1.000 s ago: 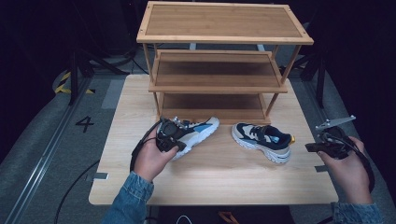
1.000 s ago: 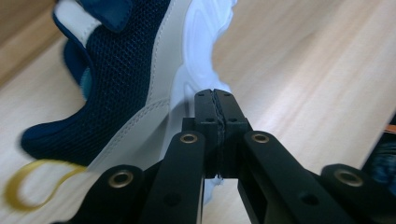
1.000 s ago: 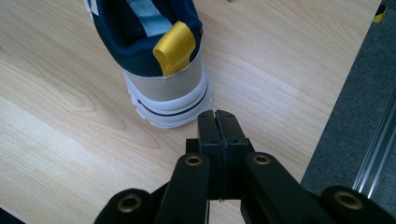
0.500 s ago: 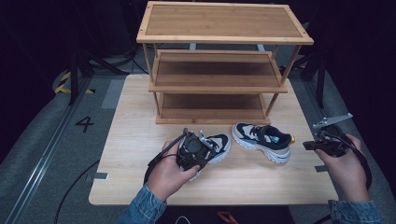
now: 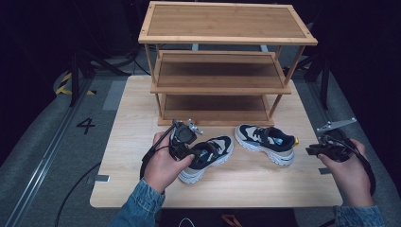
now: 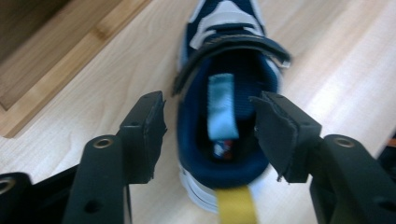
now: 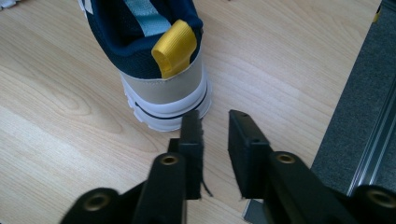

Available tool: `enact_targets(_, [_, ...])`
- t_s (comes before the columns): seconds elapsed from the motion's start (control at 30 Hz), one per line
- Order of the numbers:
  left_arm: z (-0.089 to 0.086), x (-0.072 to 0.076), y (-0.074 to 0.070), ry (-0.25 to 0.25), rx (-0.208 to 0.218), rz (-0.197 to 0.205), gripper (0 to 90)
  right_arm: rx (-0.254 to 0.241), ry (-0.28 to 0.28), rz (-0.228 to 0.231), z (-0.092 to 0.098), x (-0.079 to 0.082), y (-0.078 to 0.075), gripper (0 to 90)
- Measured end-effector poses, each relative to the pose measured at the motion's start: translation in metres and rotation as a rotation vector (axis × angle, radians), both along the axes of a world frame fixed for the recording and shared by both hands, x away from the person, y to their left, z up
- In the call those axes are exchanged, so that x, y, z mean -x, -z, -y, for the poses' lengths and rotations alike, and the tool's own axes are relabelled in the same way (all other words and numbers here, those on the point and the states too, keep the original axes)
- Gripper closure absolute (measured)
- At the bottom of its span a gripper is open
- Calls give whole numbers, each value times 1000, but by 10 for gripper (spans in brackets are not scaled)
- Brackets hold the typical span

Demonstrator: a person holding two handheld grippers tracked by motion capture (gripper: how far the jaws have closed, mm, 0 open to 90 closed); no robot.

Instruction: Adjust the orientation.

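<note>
Two navy, beige and white sneakers lie on the wooden table [image 5: 265, 187] in front of a shelf unit. The left sneaker [image 5: 210, 153] [image 6: 224, 116] points right and away. My left gripper [image 5: 190, 156] [image 6: 210, 126] is open above its heel, one jaw either side of the collar, neither clamping it. The right sneaker [image 5: 267, 142] [image 7: 159, 84] has a yellow heel loop [image 7: 175, 49]. My right gripper [image 5: 314, 150] [image 7: 215, 126] hovers just behind that heel, with a narrow gap between its jaws and nothing in it.
A three-tier wooden shelf unit [image 5: 227, 40] stands at the back of the table, its shelves bare. The table's right edge, with grey floor and a metal rail [image 7: 369, 140] below, lies close to my right gripper.
My left gripper and the left sneaker have shifted right and toward the front, closer to the other sneaker. The right hand has drifted slightly left.
</note>
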State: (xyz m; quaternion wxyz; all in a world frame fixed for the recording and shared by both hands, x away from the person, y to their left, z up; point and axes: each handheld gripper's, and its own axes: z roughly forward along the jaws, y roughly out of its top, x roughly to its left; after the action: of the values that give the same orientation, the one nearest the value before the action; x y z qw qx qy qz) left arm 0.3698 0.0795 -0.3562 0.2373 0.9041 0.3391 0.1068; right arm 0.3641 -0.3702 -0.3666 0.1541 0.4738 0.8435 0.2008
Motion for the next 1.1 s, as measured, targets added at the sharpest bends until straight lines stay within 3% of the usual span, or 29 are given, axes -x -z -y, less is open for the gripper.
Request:
enact_targets(0.2, [1, -22, 24, 5, -33, -29, 422, -10, 10, 5, 0, 3, 1, 659])
enact_targets(0.27, [1, -29, 31, 1, -40, -70, 421, -12, 15, 6, 2, 4, 2, 654])
enact_targets(0.37, [3, -35, 40, -21, -52, -82, 433, -11, 25, 2, 5, 6, 2, 653])
enact_targets(0.47, [2, -39, 41, -1, -19, -109, 547, -13, 31, -1, 6, 8, 3, 655])
enact_targets(0.57, [2, -39, 41, 21, -7, -113, 730, -15, 34, 4, 7, 8, 3, 656])
enact_targets(0.67, [2, -38, 41, 15, -5, -111, 744, -14, 33, 5, 7, 8, 3, 658])
enact_targets(0.8, [-2, -38, 40, -24, -13, -97, 753, -12, 31, 1, 6, 8, 3, 662])
enact_targets(1.0, [-22, -40, 41, -147, 13, -94, 744, -13, 19, 6, 3, 4, 3, 664])
enact_targets(1.1, [-27, -40, 42, -165, 17, -90, 727, -13, 15, 2, 0, 2, 4, 663])
